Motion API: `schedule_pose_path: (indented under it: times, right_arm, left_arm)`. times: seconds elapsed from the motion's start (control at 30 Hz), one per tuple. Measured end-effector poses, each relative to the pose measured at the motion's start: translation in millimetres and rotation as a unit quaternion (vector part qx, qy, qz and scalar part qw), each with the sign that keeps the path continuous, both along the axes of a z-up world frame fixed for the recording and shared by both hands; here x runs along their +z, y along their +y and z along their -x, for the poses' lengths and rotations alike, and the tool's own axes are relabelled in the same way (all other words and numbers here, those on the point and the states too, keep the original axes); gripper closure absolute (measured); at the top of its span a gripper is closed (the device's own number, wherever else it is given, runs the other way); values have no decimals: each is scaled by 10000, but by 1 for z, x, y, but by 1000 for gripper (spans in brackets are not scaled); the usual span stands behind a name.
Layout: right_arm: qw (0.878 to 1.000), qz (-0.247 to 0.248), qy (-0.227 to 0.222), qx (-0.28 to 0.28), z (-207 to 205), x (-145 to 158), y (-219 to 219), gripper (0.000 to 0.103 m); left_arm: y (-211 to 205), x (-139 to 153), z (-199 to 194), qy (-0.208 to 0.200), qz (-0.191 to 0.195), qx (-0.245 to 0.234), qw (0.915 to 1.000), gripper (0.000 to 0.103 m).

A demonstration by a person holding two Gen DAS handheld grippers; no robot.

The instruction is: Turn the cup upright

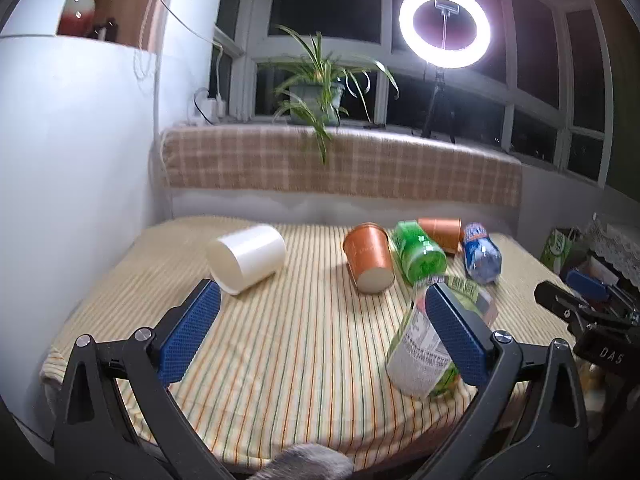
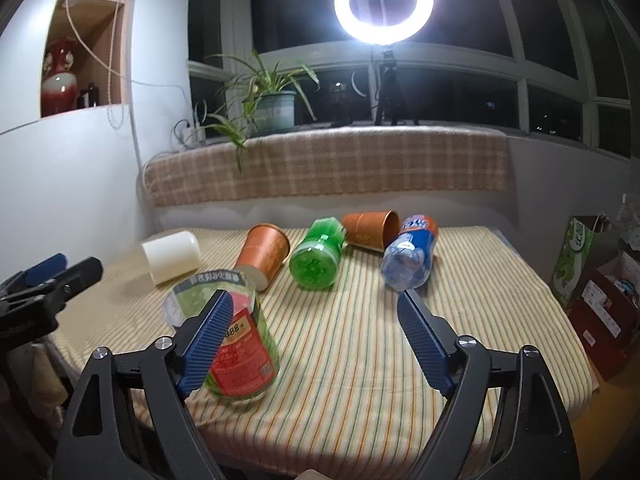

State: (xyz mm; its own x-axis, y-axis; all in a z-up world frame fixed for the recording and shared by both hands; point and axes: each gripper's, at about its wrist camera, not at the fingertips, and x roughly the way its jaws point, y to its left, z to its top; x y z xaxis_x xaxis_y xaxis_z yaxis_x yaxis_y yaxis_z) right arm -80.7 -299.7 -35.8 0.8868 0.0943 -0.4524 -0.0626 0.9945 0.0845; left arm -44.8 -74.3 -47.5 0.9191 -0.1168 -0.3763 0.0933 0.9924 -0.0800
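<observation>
Nearest to you, both grippers hang over the front edge of the striped tablecloth (image 2: 340, 340) with nothing between their blue pads: your left gripper (image 1: 320, 320) is spread wide and released, and your right gripper (image 2: 316, 328) is likewise released. At 3 o'clock from the left gripper, and at 9 o'clock from the right one, a clear bottle with a green and red label (image 2: 236, 344) lies on its side near the front edge; each view has one pad overlapping it, but contact cannot be told. Farther back, at 11 o'clock in the left wrist view, the white cup (image 1: 246, 258) lies tipped on its side, base toward you. At 12 o'clock, an orange paper cup (image 1: 368, 256) lies tilted with its white base toward you, just beside a green bottle (image 2: 318, 254) on its side. Behind them a second orange paper cup (image 2: 370, 228) lies tipped, touching a blue-labelled bottle (image 2: 410, 256) at 1 o'clock. Beyond the table, a potted spider plant (image 1: 316, 92) and a lit ring light (image 2: 384, 2) stand on the windowsill.
</observation>
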Motion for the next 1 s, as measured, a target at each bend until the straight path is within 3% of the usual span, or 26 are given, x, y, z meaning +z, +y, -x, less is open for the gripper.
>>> schedule_pose_path:
  times: [0.23, 1.0]
  right_arm:
    - [9997, -40, -109, -228, 1, 1, -7, 18]
    - [9999, -100, 75, -115, -1, -6, -6, 18]
  left_arm:
    - [2, 6, 6, -120, -37, 114, 9999, 0]
    - [5, 10, 4, -177, -21, 214, 9996, 0]
